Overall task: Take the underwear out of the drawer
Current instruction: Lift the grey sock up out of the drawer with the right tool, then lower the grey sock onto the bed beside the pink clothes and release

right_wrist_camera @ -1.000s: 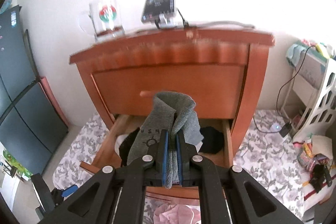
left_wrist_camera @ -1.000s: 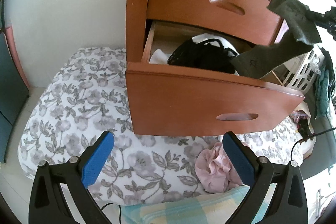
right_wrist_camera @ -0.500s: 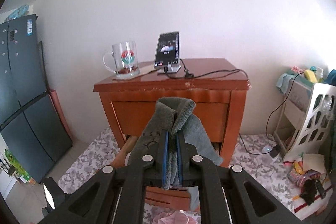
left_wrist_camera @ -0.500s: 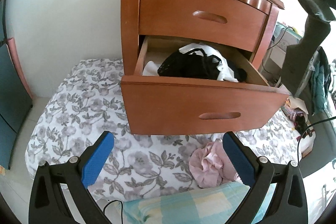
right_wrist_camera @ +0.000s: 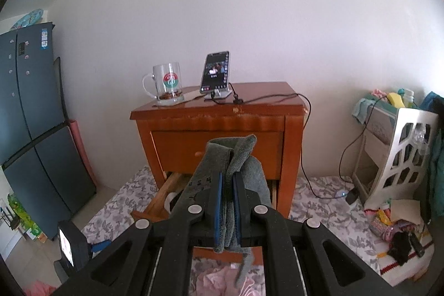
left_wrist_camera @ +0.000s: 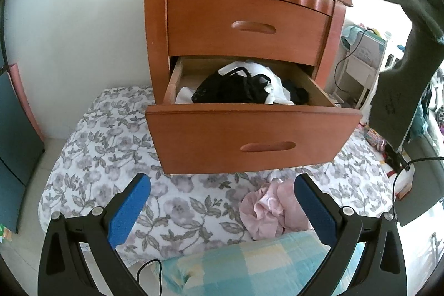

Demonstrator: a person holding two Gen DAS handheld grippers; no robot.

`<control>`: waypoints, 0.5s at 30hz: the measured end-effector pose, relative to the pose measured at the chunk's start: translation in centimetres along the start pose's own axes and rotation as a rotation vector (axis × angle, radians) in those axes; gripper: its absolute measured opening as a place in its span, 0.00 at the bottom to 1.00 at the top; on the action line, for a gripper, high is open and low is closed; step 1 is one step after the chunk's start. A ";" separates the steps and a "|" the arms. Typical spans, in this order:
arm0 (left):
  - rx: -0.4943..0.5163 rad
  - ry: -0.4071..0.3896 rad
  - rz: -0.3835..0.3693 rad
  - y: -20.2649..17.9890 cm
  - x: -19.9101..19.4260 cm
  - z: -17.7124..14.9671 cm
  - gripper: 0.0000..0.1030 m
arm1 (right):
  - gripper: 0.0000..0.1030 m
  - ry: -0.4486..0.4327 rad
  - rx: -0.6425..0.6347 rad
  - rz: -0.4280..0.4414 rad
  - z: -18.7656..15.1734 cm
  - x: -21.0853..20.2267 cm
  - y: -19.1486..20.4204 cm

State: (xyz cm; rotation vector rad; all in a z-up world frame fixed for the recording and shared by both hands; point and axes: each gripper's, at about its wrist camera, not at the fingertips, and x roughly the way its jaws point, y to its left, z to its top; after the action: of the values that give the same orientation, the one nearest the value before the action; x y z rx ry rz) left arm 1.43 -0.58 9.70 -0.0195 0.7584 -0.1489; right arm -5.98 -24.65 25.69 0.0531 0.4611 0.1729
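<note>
Underwear [right_wrist_camera: 236, 157], grey knit: light, limp, clamped at a bunched fold by right gripper [right_wrist_camera: 227, 201], draping freely. Left gripper [left_wrist_camera: 222, 204] spread apart, empty, before drawer [left_wrist_camera: 249, 132].

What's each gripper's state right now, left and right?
Left gripper: open, holding nothing, above the floral sheet.
Right gripper: shut on the grey-green underwear, lifted clear of the open drawer.
</note>
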 end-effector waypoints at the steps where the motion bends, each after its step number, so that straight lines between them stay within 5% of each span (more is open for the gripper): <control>1: 0.005 -0.001 0.000 -0.2 -0.2 -0.1 1.00 | 0.08 0.006 0.004 0.000 -0.3 0.0 -0.1; 15: 0.019 0.010 0.008 -0.8 -0.6 -0.6 1.00 | 0.08 0.220 0.067 0.010 -7.1 4.7 -1.6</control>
State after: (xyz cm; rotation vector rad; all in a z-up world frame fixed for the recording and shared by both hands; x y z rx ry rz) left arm 0.55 -1.25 9.74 0.0023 0.7668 -0.1490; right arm -4.75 -25.29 17.16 0.1028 0.6859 0.1737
